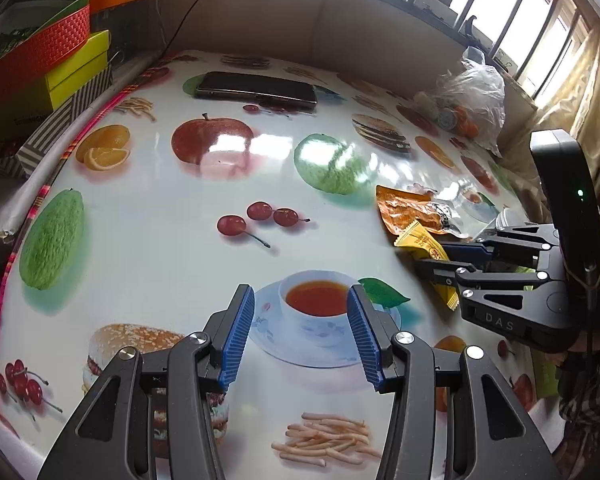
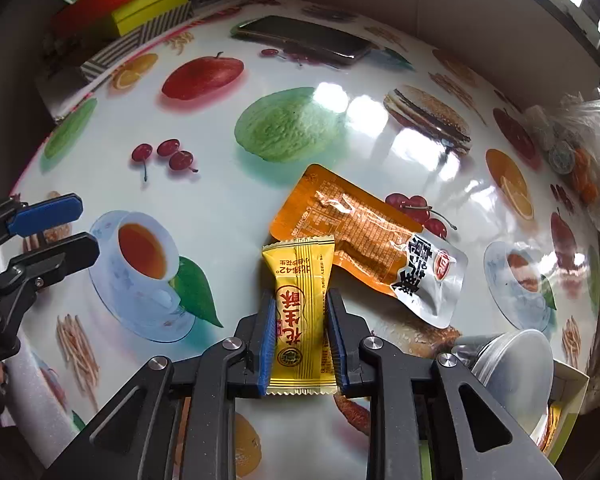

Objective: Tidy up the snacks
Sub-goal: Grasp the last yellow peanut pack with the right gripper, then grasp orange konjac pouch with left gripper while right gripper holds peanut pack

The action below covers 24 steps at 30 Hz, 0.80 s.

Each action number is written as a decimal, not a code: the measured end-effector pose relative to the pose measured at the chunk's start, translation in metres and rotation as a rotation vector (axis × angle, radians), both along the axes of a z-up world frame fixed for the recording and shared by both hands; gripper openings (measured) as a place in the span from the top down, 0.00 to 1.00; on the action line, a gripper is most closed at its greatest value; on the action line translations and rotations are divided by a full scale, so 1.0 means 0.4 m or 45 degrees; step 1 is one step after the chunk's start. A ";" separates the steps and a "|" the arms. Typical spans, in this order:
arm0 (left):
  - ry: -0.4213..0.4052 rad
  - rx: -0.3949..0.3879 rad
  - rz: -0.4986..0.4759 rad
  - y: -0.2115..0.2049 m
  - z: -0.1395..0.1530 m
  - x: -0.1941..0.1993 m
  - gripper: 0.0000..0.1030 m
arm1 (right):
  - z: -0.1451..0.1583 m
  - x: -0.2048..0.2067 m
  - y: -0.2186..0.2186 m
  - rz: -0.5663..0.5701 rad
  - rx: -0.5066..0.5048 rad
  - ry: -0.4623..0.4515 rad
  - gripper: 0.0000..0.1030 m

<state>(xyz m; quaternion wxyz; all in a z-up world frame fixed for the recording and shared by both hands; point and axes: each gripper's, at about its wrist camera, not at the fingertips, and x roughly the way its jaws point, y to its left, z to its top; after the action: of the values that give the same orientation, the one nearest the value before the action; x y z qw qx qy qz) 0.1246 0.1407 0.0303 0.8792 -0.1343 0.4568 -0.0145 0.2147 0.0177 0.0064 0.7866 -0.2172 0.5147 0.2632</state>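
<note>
The yellow snack packet (image 2: pixel 302 312) is clamped between the pads of the right gripper (image 2: pixel 301 312), low over the counter (image 2: pixel 228 200). The left gripper (image 1: pixel 301 320) is spread wide and empty above the printed teacup. Just beyond the packet, the orange pouch (image 2: pixel 364 240) is laid flat, with a phone (image 2: pixel 304 40) farther back.

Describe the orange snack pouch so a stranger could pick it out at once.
Start at the fruit-print tablecloth and go to the right hand-held gripper, shut on a yellow candy wrapper. Just beyond and right lies the orange pouch, flat, larger, with a silvery white end bearing dark characters, unlike the small all-yellow wrapper.
</note>
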 end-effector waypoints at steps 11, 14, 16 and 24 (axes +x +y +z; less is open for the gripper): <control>-0.018 0.062 -0.264 -0.085 0.012 0.099 0.52 | 0.048 -0.119 -0.106 -0.212 0.178 -0.057 0.80; -0.046 0.081 -0.352 -0.117 0.021 0.130 0.52 | 0.075 -0.159 -0.153 -0.260 0.219 -0.096 0.80; -0.039 0.100 -0.422 -0.143 0.022 0.156 0.52 | 0.091 -0.177 -0.187 -0.298 0.257 -0.103 0.80; -0.090 0.202 -0.709 -0.250 0.039 0.236 0.42 | 0.154 -0.230 -0.277 -0.398 0.361 -0.166 0.80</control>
<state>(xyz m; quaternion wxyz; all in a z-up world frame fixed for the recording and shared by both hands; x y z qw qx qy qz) 0.2189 0.0406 0.0460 0.8646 0.0659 0.4448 -0.2244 0.1227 -0.0932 0.0679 0.8721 -0.0386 0.4479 0.1933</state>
